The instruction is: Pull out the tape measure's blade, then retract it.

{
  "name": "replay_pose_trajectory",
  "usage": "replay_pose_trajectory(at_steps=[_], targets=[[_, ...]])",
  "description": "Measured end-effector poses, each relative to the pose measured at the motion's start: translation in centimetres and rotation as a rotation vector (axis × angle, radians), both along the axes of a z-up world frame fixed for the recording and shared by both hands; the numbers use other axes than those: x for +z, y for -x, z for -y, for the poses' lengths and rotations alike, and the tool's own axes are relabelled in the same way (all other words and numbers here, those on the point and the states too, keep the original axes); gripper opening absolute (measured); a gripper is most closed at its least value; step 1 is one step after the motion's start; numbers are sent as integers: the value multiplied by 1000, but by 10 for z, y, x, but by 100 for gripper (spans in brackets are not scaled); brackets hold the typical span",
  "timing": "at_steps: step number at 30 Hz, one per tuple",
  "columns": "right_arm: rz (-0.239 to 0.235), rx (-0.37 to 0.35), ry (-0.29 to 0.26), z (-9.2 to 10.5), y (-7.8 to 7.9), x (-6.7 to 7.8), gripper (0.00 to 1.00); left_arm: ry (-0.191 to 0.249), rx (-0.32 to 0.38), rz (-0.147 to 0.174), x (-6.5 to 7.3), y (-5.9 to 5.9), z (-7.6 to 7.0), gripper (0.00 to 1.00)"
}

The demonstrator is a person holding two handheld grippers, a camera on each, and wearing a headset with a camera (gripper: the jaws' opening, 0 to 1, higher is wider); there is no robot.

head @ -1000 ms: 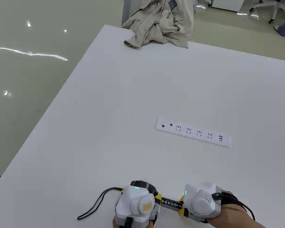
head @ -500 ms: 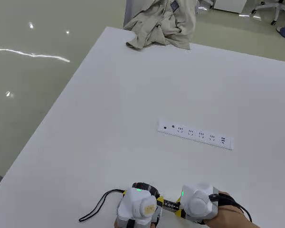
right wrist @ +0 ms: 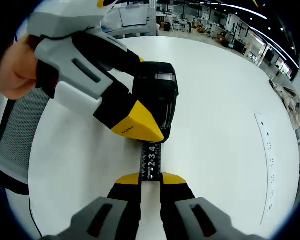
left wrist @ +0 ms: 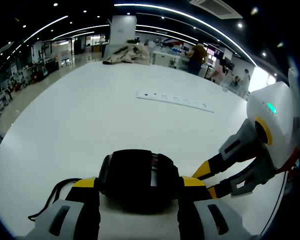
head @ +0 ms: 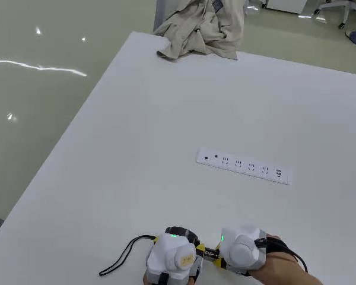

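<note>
The tape measure (left wrist: 137, 167) is sitting at the near edge of the white counter (head: 166, 119), its black case resting on the surface with its wrist strap (head: 121, 258) trailing off to the left. The left gripper (left wrist: 138, 186) is clamping the case from both sides, jaws pressing flat on its flanks. The right gripper (right wrist: 151, 179) is pinching the blade (right wrist: 151, 161) just beside the case mouth, jaws closed tight on the strip. Only a short stretch of blade is showing between mouth and jaws, the low numbers reading clearly in the right gripper view. The two grippers are working almost nose to nose here! With so little blade out, this is looking like either the very start of the pull or the last bit of the return; the pictures are not settling which. Whichever it is, the next move is calling for the left gripper holding the case dead steady while the right travels straight along the blade's line, no twisting, so the strip is not kinking or snapping home. The power strip (head: 243, 166) is lying well apart, farther up the counter.
</note>
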State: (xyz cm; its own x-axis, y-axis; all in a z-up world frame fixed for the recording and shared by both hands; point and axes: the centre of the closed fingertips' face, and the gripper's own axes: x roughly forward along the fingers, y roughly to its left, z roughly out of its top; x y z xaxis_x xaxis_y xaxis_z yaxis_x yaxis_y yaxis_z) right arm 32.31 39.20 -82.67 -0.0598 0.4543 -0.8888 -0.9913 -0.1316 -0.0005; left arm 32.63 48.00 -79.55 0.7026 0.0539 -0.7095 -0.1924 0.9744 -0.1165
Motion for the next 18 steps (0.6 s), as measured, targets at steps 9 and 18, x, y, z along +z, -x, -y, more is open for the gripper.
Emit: replay_pose_trajectory(at_steps=[9, 18], targets=[[-2, 1, -6, -7, 0, 0, 12, 0, 0, 0, 0, 0, 0, 60], [-1, 5, -7, -10, 1, 0, 12, 0, -1, -2, 0, 0, 0, 60]])
